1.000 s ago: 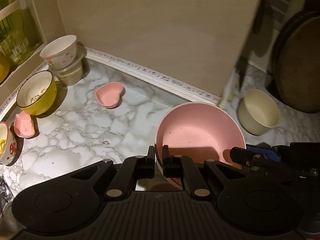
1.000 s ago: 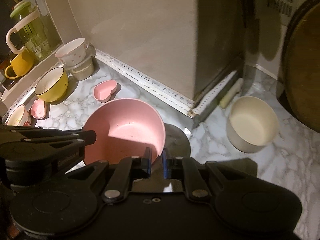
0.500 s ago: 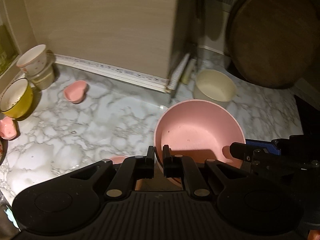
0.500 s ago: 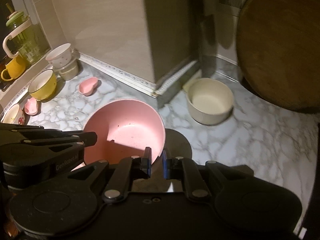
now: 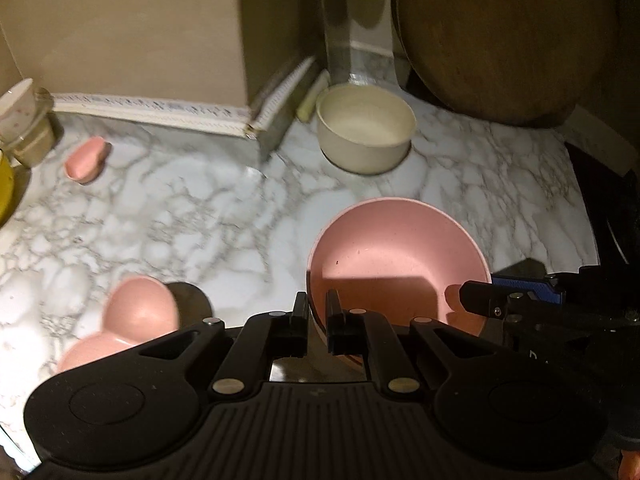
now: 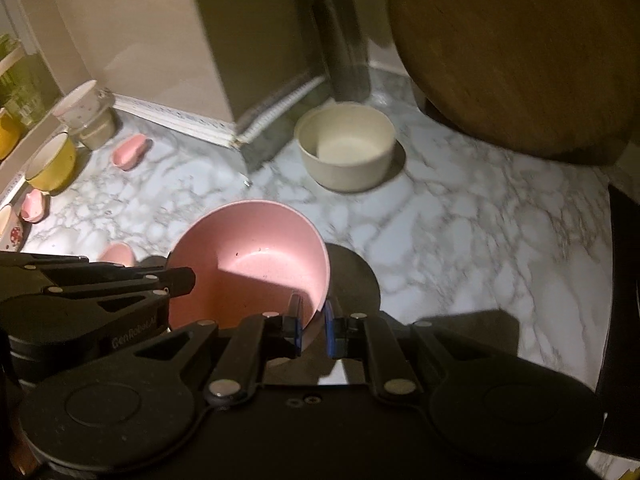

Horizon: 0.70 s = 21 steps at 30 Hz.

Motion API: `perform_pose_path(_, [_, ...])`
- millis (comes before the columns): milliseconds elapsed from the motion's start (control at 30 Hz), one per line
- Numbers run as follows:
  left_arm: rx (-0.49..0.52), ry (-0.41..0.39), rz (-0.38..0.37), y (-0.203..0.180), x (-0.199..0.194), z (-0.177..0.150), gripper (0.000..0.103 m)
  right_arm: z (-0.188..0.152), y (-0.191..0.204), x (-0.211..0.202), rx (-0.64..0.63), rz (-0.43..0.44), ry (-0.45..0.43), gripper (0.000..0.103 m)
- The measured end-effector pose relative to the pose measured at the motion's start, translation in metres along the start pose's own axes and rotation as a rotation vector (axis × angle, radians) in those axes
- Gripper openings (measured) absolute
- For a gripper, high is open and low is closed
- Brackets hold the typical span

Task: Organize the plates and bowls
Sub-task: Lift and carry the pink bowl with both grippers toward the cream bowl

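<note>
Gripping one large round pink bowl [image 6: 256,264] by opposite rim edges, above the marble counter [image 6: 460,240].

Right gripper [image 6: 311,334] and left gripper [image 5: 317,322] each pinch the rim, frame centre; uneven pulls could tilt or drop it before reaching the cream bowl [image 6: 346,146], upper centre. Motion blur hides whether it is lifted; pink dishes [image 5: 132,320] lower left are cut off.

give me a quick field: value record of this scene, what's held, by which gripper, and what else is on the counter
held item: pink bowl, lifted above the counter
left gripper: shut on the bowl's rim
right gripper: shut on the bowl's rim, opposite side
nearest other bowl: cream bowl, upright, empty, ahead
surface: marble counter
far left: yellow bowl, small pink heart dish
background: round wooden board, leaning
</note>
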<state>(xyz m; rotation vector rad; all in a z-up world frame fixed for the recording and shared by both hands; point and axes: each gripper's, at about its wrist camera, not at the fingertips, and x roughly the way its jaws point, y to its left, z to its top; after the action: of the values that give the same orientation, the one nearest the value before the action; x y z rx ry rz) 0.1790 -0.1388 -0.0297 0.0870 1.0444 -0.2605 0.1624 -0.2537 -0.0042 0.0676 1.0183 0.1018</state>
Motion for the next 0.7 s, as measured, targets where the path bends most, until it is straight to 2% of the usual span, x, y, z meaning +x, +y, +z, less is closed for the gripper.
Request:
perform_pose_path(333, [0.006,0.030,-0.005,-0.025,0.026,-0.007,0.007,-0.016,-0.032,0.021,0.011,-0.003,0.056,0.010])
perform_pose_path(700, [0.007,0.045,-0.009,-0.032,0.031,-0.015,0.007,-0.025,-0.047,0.026,0.023,0.015,0.081,0.010])
